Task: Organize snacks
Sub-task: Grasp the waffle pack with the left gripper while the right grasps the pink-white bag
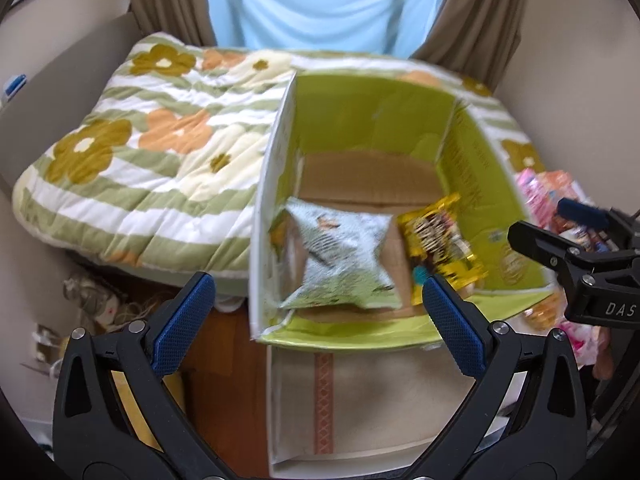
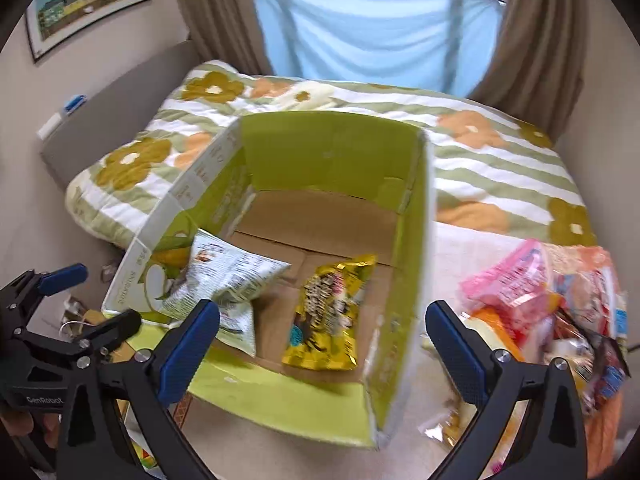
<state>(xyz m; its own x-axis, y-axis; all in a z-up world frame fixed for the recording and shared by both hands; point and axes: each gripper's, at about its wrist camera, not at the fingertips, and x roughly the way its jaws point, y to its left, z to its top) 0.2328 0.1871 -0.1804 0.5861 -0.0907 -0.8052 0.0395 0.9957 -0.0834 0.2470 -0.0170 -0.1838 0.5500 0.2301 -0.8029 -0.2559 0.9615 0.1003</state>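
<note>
Both your grippers, left gripper [image 1: 316, 308] & right gripper [image 2: 322, 334], hang w/ fingers spread, empty, over the box [image 2: 416, 216]. Pale bag [image 2: 228, 276] & gold bag [image 2: 326, 316] lie inside box; snack pile [image 2: 560, 304] just right of box.

A bed [image 2: 500, 168] under a striped quilt [image 1: 132, 152] with big flowers fills the room. Behind the bed, brown curtains [image 2: 208, 12] flank a window [image 2: 376, 32] veiled in pale blue cloth. Left of the bed, a framed picture [image 2: 90, 0] hangs on the beige wall.
</note>
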